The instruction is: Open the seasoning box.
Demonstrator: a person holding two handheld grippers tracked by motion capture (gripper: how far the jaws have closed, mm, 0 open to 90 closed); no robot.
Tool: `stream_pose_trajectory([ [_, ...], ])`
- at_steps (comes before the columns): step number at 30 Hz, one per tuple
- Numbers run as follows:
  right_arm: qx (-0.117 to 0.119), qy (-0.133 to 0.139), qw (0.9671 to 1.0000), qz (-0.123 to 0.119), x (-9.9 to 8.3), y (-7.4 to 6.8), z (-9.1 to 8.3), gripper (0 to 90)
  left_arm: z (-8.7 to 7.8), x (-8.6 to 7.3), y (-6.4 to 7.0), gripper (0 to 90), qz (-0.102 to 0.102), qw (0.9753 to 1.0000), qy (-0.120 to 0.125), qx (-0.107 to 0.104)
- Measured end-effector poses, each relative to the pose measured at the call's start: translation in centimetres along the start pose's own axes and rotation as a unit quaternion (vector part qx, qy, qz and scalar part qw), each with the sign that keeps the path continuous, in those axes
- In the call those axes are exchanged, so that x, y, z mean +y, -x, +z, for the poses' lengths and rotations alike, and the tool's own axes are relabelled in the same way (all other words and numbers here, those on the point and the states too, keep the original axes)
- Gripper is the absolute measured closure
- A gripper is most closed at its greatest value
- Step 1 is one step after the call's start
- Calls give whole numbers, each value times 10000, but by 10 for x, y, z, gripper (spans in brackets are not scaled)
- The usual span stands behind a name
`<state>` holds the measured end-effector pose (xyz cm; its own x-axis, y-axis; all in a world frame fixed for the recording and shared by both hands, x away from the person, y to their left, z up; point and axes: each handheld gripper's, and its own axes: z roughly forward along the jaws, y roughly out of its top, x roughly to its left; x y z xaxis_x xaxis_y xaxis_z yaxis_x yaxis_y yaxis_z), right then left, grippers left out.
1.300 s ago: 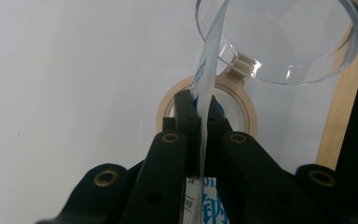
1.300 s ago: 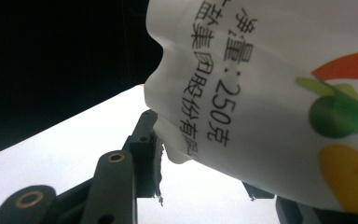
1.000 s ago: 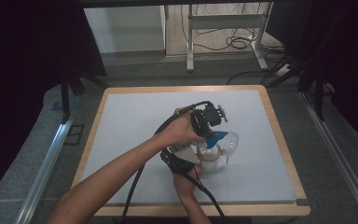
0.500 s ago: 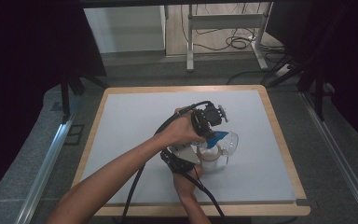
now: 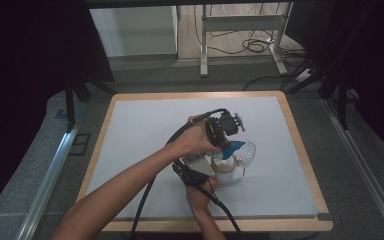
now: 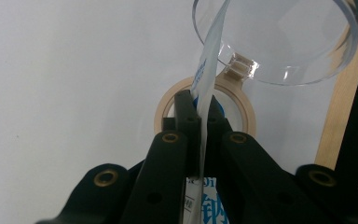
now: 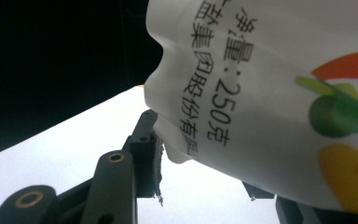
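From where I stand the two hands crowd together over the right half of the desk (image 5: 130, 130), and they cover much of what they work on. The left gripper (image 5: 223, 145) reaches across from the left; in its own view its jaws are pinched tight on the edge of a white and blue pouch (image 6: 208, 88), which rises thin between them. Below the jaw tips sits a jar with a wooden rim (image 6: 247, 112), its inside mostly blocked by the jaws and the pouch. A clear lid (image 6: 279, 42) hangs tilted behind the jar, joined at a small hinge, its top cut off by the frame.

The right gripper (image 5: 200, 172) comes in from the near edge, close under the left hand (image 5: 195, 142). In its own view the pouch (image 7: 270, 93) covers most of the picture, printed with black characters, "250" and coloured fruit shapes. One jaw (image 7: 144, 154) lies against the pouch's lower edge; the other is mostly behind the pouch, so I cannot tell whether it grips.

Compared with a second ago, hands, pouch and jar sit just as they did.
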<state>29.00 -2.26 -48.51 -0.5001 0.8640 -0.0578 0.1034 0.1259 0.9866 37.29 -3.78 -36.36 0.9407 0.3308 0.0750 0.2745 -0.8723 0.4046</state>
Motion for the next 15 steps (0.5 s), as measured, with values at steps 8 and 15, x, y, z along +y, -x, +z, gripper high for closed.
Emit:
stream_pose_trajectory([
  [8, -25, 38, 10000, 60, 0, 0, -1, 556, 0, 2, 1, 900, 20, 10000, -22, 9],
  [15, -16, 50, 10000, 47, 0, -1, -1, 556, -1, 1, 1, 900, 11, 10000, -15, 17],
])
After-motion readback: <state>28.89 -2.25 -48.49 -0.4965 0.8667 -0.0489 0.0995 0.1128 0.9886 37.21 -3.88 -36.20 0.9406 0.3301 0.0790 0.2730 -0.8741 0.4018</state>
